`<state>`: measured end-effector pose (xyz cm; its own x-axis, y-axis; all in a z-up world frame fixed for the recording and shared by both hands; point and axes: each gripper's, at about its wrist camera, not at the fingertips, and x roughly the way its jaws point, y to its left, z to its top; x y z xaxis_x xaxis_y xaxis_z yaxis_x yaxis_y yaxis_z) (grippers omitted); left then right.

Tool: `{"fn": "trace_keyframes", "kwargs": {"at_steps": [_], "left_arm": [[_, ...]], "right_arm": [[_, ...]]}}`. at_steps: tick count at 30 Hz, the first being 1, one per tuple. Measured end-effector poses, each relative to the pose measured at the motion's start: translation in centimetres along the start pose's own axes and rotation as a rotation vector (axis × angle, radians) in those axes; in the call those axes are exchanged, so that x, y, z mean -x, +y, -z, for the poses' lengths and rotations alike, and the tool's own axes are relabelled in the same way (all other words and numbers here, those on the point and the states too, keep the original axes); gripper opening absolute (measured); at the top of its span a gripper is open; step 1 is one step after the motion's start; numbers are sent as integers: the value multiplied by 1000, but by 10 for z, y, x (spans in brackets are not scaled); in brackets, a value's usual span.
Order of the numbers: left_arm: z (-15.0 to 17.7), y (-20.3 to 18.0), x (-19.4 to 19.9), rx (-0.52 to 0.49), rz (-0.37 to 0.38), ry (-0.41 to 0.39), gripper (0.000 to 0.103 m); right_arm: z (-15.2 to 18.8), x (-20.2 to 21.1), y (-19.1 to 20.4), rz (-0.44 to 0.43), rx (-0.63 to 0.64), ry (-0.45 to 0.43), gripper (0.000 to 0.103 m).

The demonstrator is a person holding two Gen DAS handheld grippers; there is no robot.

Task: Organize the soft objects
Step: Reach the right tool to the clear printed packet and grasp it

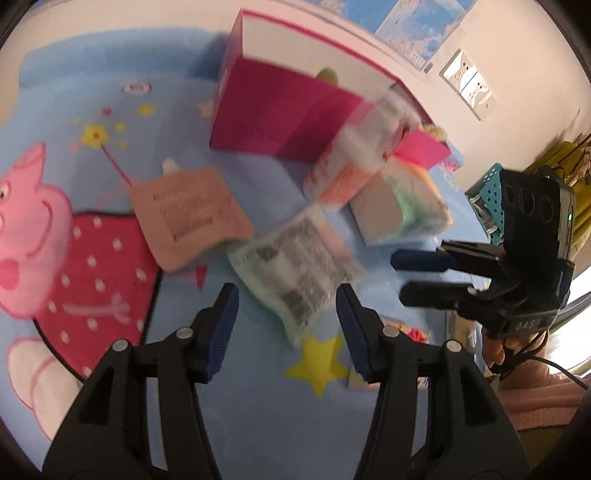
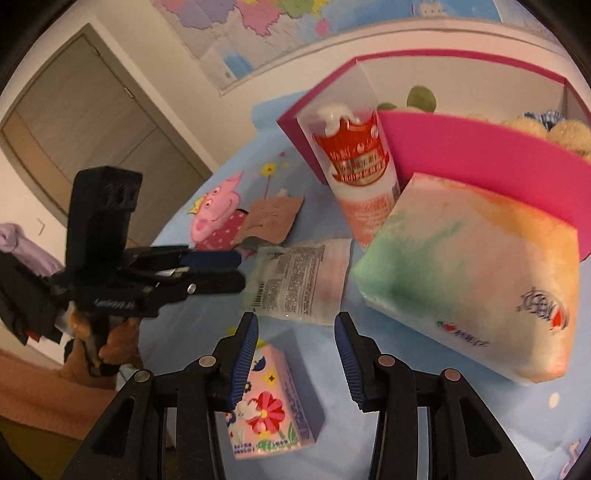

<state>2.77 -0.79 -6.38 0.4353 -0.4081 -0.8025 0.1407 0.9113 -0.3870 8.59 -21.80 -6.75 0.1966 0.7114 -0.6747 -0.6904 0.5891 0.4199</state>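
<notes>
1 blue cartoon-pig blanket, wall map behind

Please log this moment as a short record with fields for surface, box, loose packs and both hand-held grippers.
surface: blue cartoon blanket
box: pink box, open, plush toys inside
loose packs: clear wipes pack, pastel tissue pack, floral tissue pack, red-labelled pack leaning on box
left hand-held gripper: open, empty
right hand-held gripper: open, empty
</notes>
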Motion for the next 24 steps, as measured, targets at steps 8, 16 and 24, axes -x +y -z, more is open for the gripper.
{"fn": "trace_keyframes", "kwargs": {"at_steps": [8, 16, 24], "left_arm": [[4, -8, -9, -15, 46, 26, 57], [0, -3, -12, -24, 28, 25, 44], [3, 11, -3, -8, 35, 36, 40]], "right_arm": [[0, -26, -4, 54, -55, 3, 44], [2, -35, -5, 37, -101, -3, 49], [6, -39, 3, 7, -92, 17, 49]]}}
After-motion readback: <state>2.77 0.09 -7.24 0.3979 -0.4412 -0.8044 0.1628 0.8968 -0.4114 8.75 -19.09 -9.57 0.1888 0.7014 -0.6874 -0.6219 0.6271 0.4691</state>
